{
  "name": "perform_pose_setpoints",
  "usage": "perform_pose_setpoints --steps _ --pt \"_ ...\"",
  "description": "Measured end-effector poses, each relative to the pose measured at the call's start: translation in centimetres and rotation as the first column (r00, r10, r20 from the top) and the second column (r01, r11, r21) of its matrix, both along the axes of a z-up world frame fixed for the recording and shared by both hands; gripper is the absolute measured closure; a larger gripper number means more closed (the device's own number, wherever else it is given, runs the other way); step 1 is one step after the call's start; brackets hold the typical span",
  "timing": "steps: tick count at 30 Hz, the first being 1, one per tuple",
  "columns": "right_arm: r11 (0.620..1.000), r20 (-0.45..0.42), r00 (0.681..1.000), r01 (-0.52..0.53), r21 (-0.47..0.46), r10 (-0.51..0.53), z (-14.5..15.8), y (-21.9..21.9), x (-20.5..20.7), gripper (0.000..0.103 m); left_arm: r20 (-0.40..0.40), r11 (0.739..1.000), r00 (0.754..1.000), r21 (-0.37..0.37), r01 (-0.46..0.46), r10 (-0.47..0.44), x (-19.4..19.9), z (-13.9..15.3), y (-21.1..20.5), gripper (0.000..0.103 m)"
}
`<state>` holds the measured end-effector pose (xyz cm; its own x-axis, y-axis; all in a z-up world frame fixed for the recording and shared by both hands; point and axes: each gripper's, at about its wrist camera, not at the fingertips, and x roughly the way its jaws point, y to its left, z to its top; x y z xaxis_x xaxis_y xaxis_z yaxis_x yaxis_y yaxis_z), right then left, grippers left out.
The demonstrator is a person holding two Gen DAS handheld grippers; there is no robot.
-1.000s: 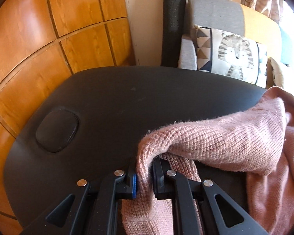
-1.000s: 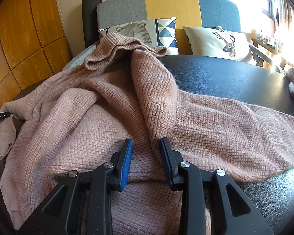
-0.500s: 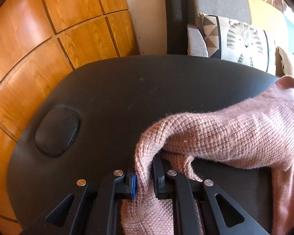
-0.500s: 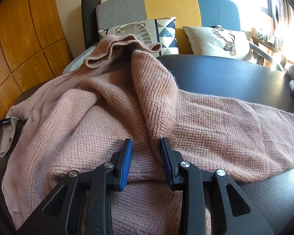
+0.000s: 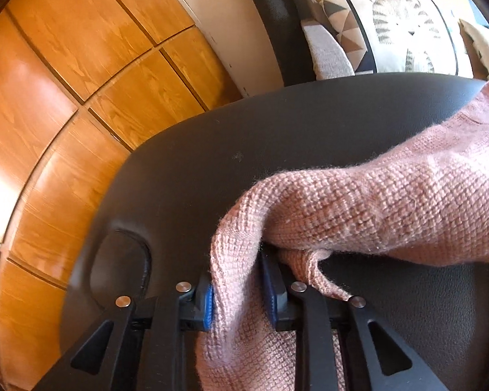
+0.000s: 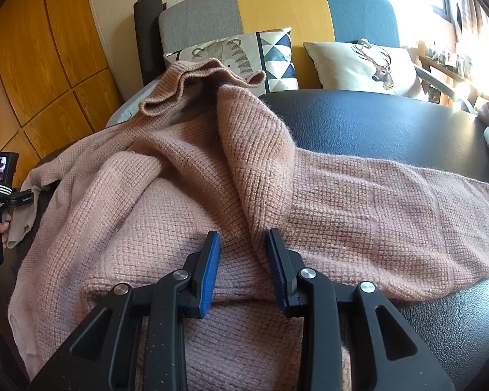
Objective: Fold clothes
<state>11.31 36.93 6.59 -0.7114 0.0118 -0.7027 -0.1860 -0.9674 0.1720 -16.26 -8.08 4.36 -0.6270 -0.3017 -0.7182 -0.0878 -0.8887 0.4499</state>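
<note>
Sweater [image 6: 185,202]: soft, limp, bulky knit, likely light, fuzzy enough not to slip; best taken at cuff or hem edge. Pink, loose weave, rumpled across black table [image 6: 391,123], one sleeve stretched right. Left gripper [image 5: 239,296]: jaws just been opening, sleeve end between them, grip slack. Right gripper [image 6: 243,272]: part open, straddling fold, not clamping.

A black padded table [image 6: 391,123] carries a rumpled pink knit sweater [image 6: 179,202] spread across it.

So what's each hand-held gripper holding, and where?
Left hand-held gripper: pink sweater edge between jaws that have just been opening; grip unclear. Right hand-held gripper: open above sweater, holding nothing.
</note>
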Motion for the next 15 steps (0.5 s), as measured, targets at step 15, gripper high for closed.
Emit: perform_pose_setpoints --steps 15 --pt "0.998 -0.01 1.0 -0.024 -0.061 0.024 0.7 0.3 0.1 0.05 -0.066 0.885 0.993 0.45 0.119 -0.1 12.6 6.7 0.4 0.079"
